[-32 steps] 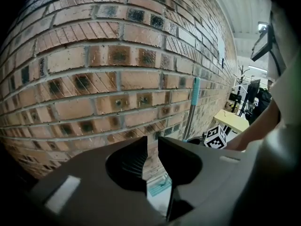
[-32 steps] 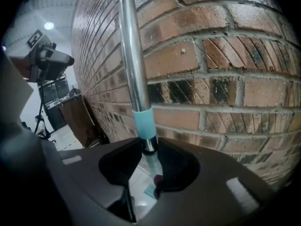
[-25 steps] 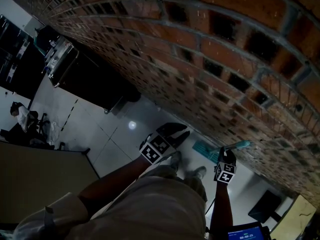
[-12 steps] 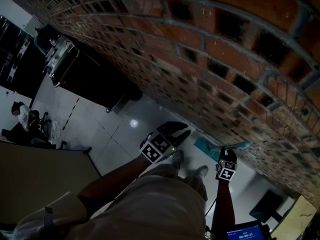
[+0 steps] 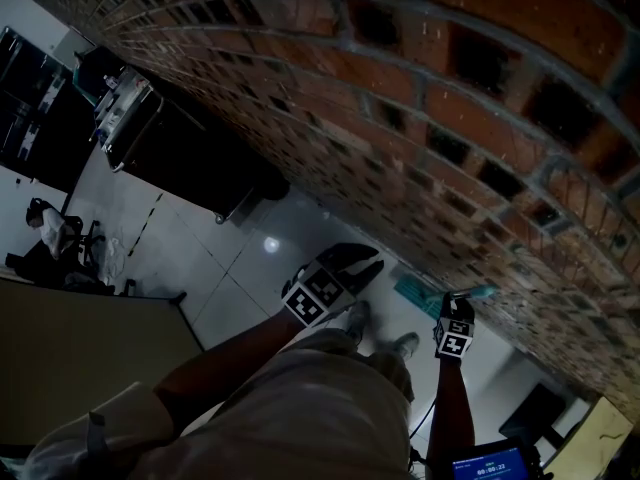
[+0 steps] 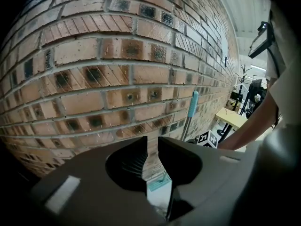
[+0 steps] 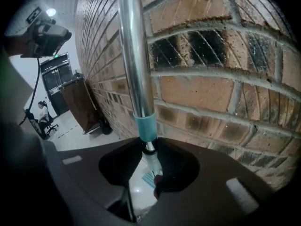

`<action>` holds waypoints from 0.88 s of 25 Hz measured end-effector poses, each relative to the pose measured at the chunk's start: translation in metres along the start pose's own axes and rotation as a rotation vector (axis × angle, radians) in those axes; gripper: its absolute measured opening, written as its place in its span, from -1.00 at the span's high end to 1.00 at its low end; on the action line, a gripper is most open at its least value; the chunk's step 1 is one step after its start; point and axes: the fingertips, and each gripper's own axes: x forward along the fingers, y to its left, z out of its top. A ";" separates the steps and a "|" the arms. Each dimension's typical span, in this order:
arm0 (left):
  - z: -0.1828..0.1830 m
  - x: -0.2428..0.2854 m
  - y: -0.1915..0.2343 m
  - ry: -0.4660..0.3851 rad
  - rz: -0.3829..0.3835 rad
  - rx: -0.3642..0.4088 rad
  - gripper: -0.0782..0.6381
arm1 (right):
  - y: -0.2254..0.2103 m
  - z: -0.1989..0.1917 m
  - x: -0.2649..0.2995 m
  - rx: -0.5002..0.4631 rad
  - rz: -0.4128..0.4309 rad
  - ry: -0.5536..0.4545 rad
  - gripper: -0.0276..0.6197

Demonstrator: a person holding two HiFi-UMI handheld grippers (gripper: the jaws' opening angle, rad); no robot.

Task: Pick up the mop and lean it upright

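The mop stands nearly upright against the brick wall point(image 5: 420, 98). In the right gripper view its silver pole point(image 7: 134, 55) with a teal collar point(image 7: 145, 126) runs down between the jaws, and the teal mop head point(image 7: 149, 178) lies on the floor below. My right gripper point(image 7: 149, 147) is shut on the pole. The head view shows that gripper point(image 5: 455, 308) just under the teal hand grip point(image 5: 478, 291). My left gripper point(image 5: 352, 265) hovers left of the mop, jaws slightly apart and nothing between them point(image 6: 153, 147). From it I see the mop's grip point(image 6: 193, 103).
A dark cabinet point(image 5: 190, 168) and a metal cart point(image 5: 125, 108) stand along the wall at the left. A brown tabletop point(image 5: 80, 358) lies at lower left. The wearer's shoes point(image 5: 350, 318) are on the white tile floor. A yellow table point(image 6: 233, 118) stands further along the wall.
The right gripper with the mop pole has sunk slightly by the wall. The left gripper has stayed where it was.
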 end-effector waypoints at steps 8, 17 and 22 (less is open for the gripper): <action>-0.001 0.001 0.005 0.002 0.000 0.002 0.52 | -0.003 -0.010 0.015 -0.018 -0.007 0.075 0.60; -0.001 0.001 0.005 0.007 -0.008 0.009 0.52 | -0.005 -0.030 0.032 -0.049 -0.003 0.147 0.61; -0.004 -0.004 0.010 0.014 -0.004 0.009 0.52 | -0.003 -0.033 0.039 -0.058 -0.005 0.161 0.61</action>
